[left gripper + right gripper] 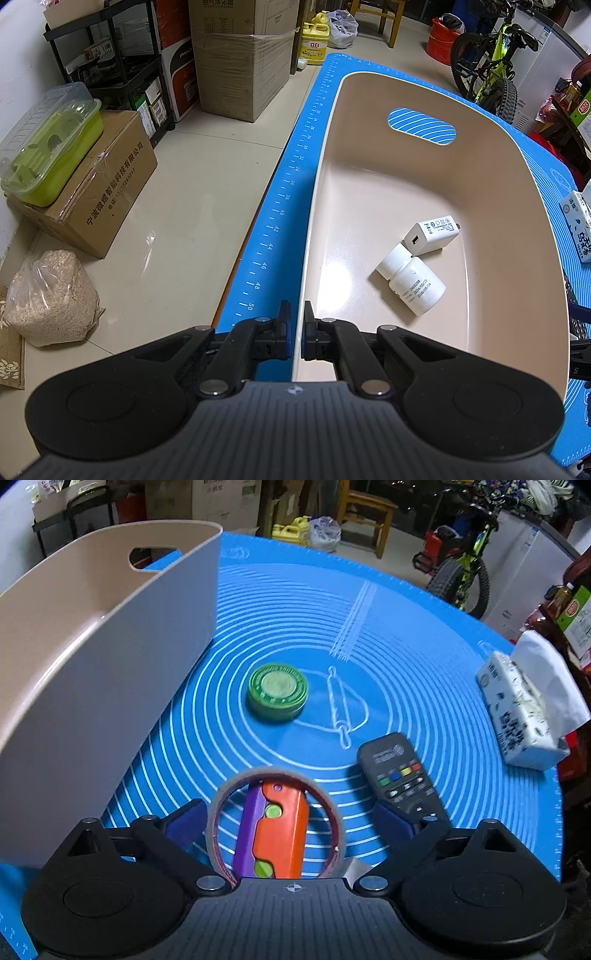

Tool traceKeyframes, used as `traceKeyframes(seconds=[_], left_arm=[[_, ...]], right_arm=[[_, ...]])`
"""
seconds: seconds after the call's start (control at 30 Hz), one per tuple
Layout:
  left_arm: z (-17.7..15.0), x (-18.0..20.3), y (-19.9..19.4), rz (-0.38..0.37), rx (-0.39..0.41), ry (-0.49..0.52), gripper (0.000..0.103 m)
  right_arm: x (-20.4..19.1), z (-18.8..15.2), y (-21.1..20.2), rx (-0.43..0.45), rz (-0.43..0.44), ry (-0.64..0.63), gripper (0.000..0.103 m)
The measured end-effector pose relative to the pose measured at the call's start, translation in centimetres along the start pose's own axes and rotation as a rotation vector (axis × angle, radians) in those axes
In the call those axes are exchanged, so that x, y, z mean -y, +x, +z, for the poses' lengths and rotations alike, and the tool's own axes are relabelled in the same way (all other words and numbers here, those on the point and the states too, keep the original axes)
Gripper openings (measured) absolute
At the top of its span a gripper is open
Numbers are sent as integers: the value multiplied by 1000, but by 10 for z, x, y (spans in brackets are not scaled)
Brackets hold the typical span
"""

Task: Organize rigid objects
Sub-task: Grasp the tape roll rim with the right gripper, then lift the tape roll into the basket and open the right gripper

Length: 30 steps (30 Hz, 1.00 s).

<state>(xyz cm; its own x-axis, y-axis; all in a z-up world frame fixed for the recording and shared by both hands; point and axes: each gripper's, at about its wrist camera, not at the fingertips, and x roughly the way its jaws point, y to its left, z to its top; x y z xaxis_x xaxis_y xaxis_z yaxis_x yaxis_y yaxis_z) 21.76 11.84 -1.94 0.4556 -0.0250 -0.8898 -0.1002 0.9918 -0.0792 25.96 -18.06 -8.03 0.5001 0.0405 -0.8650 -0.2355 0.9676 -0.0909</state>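
Fingers (284, 328) of the left gripper (297, 332) pinch the beige bin's (498, 122) near rim; inside lie a white bottle (412, 284) and charger (432, 236) (touching). Right gripper (291, 821) spreads wide around a tape roll (214, 812) ringing an orange-purple toy (277, 834); beyond sit a green tin (277, 691) and remote (400, 775).

— What covers the table?
— A blue mat (406, 635) with white rings.
— And on it?
— A beige bin (110, 686), green tin (277, 691), remote (400, 775), tape roll (275, 823), orange-purple toy (273, 834), tissue pack (517, 716).
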Motion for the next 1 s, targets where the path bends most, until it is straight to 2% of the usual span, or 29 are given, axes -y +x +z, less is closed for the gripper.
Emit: traceKeyframes(seconds=[0.1, 0.27, 0.5, 0.7, 0.8, 0.9, 1.0], left_arm=[[0, 0, 0, 0, 0, -1, 7], [0, 0, 0, 0, 0, -1, 8], [0, 0, 0, 0, 0, -1, 8], [0, -1, 0, 0, -1, -2, 8], [0, 0, 0, -1, -1, -1, 8], [0, -1, 0, 0, -1, -1, 8], [0, -1, 0, -1, -1, -2, 8]], right_arm=[[3, 0, 6, -9, 31, 27, 99], [8, 0, 8, -7, 30, 46, 99], [4, -1, 9, -15, 60, 28, 99], [-3, -1, 24, -58, 80, 7, 99], [-1, -3, 25, -53, 99, 20, 96], [1, -3, 21, -41, 103, 27, 85], [4, -3, 16, -26, 97, 34, 84]])
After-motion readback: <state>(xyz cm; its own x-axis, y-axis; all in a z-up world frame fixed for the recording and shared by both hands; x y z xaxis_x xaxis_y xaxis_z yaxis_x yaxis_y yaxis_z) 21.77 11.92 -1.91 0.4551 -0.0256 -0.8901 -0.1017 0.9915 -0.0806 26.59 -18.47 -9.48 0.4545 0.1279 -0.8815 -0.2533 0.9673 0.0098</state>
